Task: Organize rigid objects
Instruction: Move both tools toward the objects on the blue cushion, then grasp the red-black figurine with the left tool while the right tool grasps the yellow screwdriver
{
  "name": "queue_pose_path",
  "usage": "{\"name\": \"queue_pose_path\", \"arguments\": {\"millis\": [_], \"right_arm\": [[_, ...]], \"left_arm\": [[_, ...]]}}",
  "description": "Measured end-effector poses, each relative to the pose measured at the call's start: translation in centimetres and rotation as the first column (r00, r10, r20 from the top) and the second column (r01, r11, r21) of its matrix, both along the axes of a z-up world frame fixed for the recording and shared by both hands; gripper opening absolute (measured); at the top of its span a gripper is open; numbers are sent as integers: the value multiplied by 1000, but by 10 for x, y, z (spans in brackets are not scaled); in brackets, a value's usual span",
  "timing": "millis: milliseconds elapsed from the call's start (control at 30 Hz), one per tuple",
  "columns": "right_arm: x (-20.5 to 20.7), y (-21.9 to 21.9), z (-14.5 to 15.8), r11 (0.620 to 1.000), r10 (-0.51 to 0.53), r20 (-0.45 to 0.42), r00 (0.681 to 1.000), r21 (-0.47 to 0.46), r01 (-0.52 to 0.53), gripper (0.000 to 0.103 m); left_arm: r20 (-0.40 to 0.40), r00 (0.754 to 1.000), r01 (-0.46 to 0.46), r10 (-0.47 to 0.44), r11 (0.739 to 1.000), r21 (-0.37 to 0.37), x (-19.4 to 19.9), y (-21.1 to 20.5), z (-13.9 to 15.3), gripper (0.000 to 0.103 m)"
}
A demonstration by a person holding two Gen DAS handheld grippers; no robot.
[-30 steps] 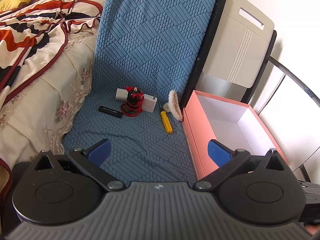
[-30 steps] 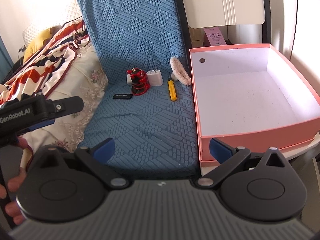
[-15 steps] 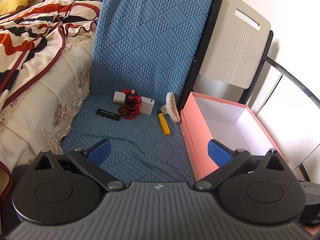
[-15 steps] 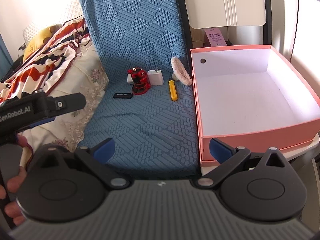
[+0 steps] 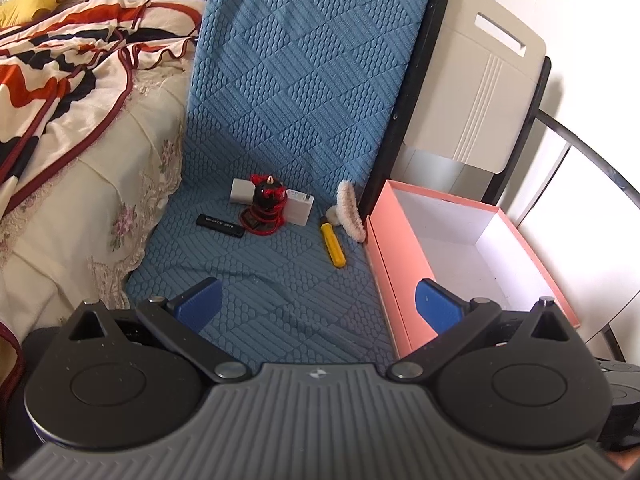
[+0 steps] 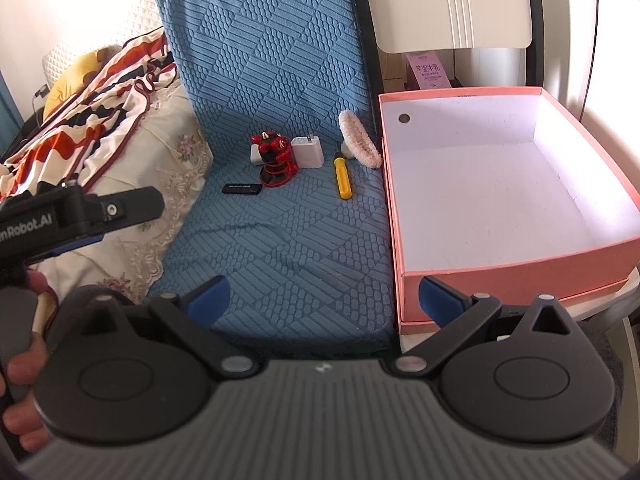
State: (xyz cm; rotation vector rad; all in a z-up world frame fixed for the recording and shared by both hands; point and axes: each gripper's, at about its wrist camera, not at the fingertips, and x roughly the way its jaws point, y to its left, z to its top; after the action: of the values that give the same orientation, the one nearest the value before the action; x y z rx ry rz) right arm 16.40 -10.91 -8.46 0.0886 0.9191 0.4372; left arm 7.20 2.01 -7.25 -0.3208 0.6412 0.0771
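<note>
Small items lie at the back of a blue quilted seat pad (image 5: 280, 272): a red and black figurine (image 5: 265, 210) (image 6: 275, 158), two white chargers (image 5: 299, 209) (image 5: 241, 192), a black stick (image 5: 221, 225) (image 6: 242, 188), a yellow-handled tool (image 5: 333, 243) (image 6: 343, 179) and a pinkish brush (image 5: 349, 212) (image 6: 359, 139). An empty pink box (image 5: 400, 240) (image 6: 520, 272) stands to the right of the pad. My left gripper (image 5: 316, 306) and right gripper (image 6: 324, 296) both hang open over the pad's front, far from the items, holding nothing.
A bed with a cream cover (image 5: 60, 208) and a striped blanket (image 5: 60, 72) borders the pad on the left. A beige folded panel (image 5: 480, 88) leans behind the box. In the right wrist view the left gripper's body (image 6: 80, 212) and a hand (image 6: 20, 360) show at far left.
Both views have pulled back and risen slightly, so the items look a bit smaller and farther off. Both grippers stay open; nothing on the pad moved.
</note>
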Motion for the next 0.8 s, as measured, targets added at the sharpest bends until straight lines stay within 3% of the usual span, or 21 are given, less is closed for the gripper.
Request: {"name": "queue_pose_path", "arguments": {"millis": [800], "right_arm": [[33,19,-31,1000,23,37,999,5,-23,97]], "left_arm": [[-47,999,-4,6,1000,27,52,16,-27,103]]}}
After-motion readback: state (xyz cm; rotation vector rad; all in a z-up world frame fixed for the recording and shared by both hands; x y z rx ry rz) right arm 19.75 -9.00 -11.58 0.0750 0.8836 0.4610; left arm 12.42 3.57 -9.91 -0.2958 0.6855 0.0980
